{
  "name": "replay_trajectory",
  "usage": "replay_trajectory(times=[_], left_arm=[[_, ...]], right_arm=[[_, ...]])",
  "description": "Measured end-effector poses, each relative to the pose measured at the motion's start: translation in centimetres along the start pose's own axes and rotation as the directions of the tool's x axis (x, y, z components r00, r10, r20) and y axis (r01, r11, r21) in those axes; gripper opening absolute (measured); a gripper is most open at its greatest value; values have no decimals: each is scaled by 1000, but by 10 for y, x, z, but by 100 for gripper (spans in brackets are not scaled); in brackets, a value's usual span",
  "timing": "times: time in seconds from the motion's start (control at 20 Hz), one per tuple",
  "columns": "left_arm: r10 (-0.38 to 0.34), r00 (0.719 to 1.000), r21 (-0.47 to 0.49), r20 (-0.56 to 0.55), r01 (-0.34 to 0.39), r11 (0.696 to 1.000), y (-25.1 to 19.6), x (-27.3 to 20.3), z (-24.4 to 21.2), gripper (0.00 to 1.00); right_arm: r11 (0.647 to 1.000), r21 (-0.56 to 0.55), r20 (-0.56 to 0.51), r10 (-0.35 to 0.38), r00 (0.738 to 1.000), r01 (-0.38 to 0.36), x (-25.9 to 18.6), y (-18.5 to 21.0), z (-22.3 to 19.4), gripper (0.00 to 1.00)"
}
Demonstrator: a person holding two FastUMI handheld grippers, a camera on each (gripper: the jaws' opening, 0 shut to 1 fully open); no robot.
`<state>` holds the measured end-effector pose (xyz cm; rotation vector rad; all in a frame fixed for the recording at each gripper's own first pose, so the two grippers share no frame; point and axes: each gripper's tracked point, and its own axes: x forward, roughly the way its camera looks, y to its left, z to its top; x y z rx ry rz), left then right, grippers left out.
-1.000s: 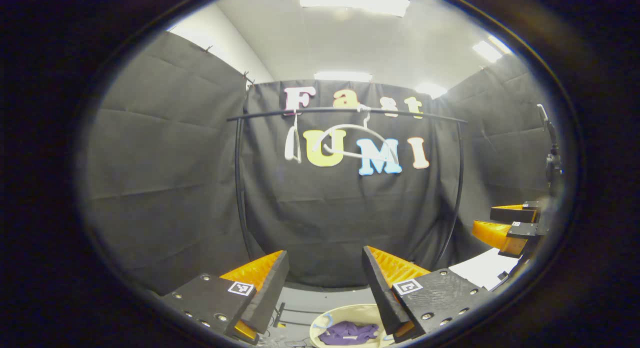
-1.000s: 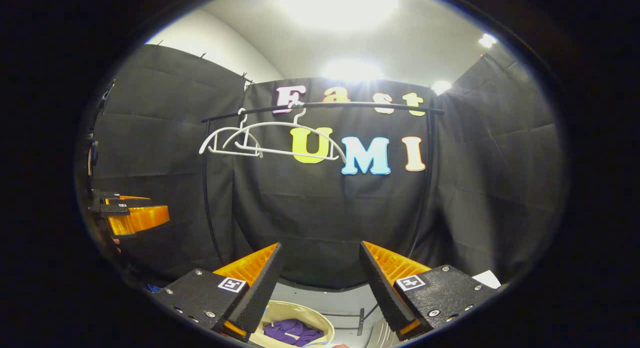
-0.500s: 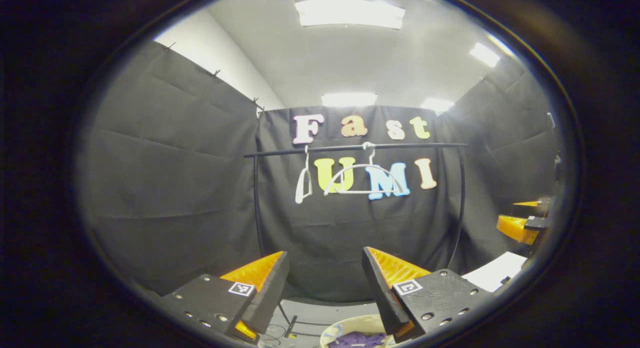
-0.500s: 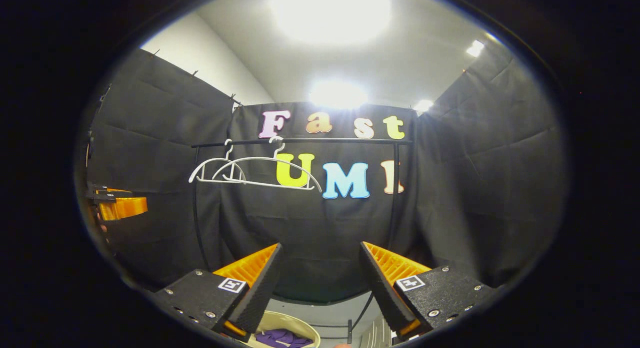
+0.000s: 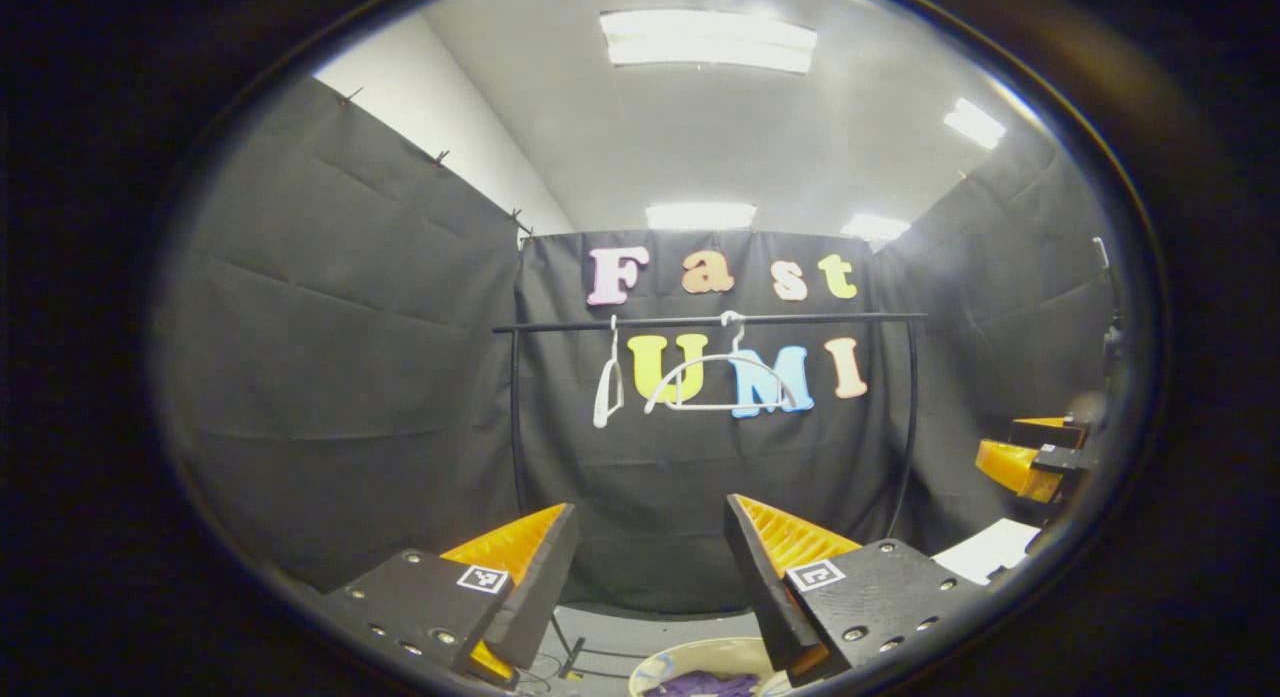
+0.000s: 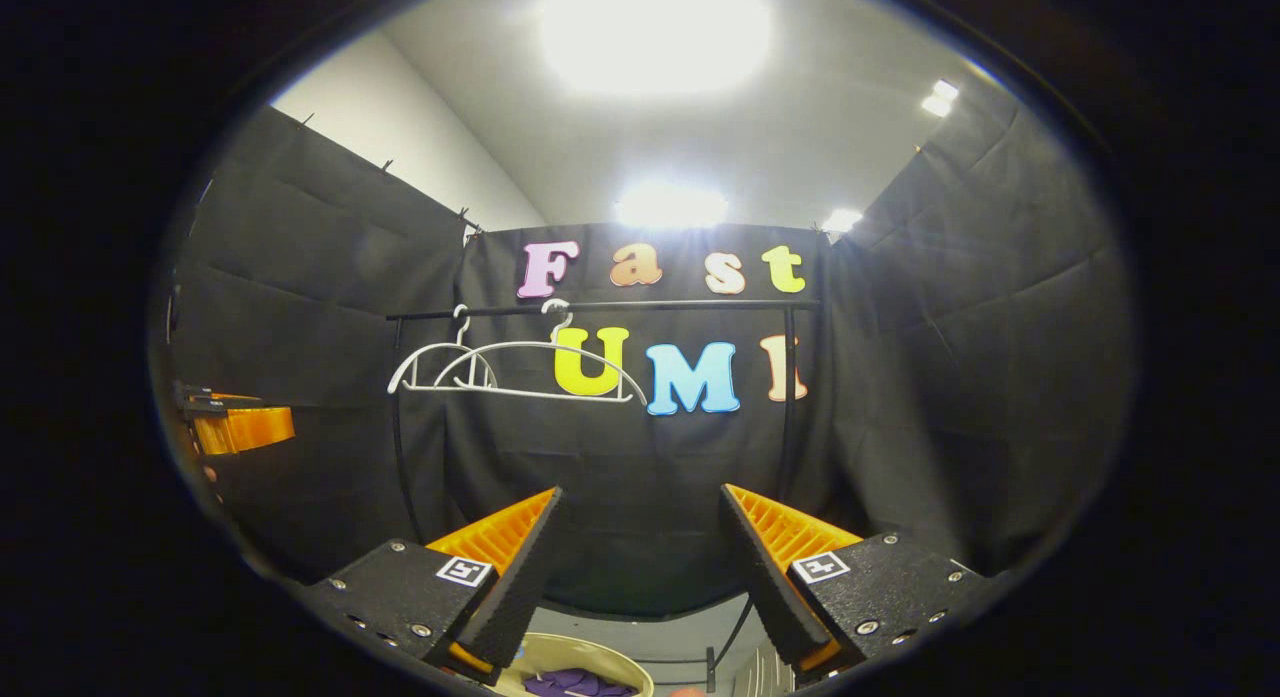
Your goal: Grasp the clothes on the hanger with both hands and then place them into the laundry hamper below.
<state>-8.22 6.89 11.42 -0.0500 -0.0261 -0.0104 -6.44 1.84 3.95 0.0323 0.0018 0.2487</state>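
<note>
The purple clothes [image 5: 700, 685] lie in the laundry hamper [image 5: 668, 665] at the very bottom of my left gripper view, just a sliver of them above the edge; in my right gripper view the same purple heap [image 6: 580, 683] sits inside the hamper's pale rim [image 6: 600, 653], low between my fingers. Above the hamper, the black rail [image 5: 710, 323] runs across the back wall with two bare white hangers on it: one hanger [image 5: 722, 382] faces me broadly, the other hanger [image 5: 607, 387] hangs edge-on to its left (from the right gripper view they overlap at the rail's left end). My left gripper [image 5: 650, 577] has its fingers spread wide with nothing between them, pointing at the back cloth below the rail. My right gripper [image 6: 635, 567] is likewise wide apart and holds nothing. I see my right gripper again at the right rim of the left gripper view, and my left gripper at the left rim of the right gripper view, well apart from each other. A white sheet [image 5: 985, 549] lies low on the right.
</note>
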Motion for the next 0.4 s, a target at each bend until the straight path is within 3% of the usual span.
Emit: replay_trajectory(times=[0.1, 0.15, 0.25, 0.35, 0.4], left_arm=[[10, 1000, -6, 2, -10, 1000, 5, -1, 2, 79], [13, 1000, -4, 1, -13, 1000, 8, 0, 3, 90], [17, 1000, 6, 4, -17, 1000, 10, 1, 6, 84], [23, 1000, 19, 15, -23, 1000, 13, 0, 11, 84], [20, 1000, 23, 19, -20, 1000, 12, 0, 14, 90]], right_arm=[[1000, 10, -3, -3, 1000, 3, 0, -1, 0, 93], [1000, 9, -3, -10, 1000, 10, 0, -3, 0, 93], [1000, 13, 2, -19, 1000, 19, -2, -5, 2, 93], [1000, 19, 2, -19, 1000, 19, -3, -4, 2, 93], [1000, 18, 2, -19, 1000, 19, -3, -4, 2, 93]])
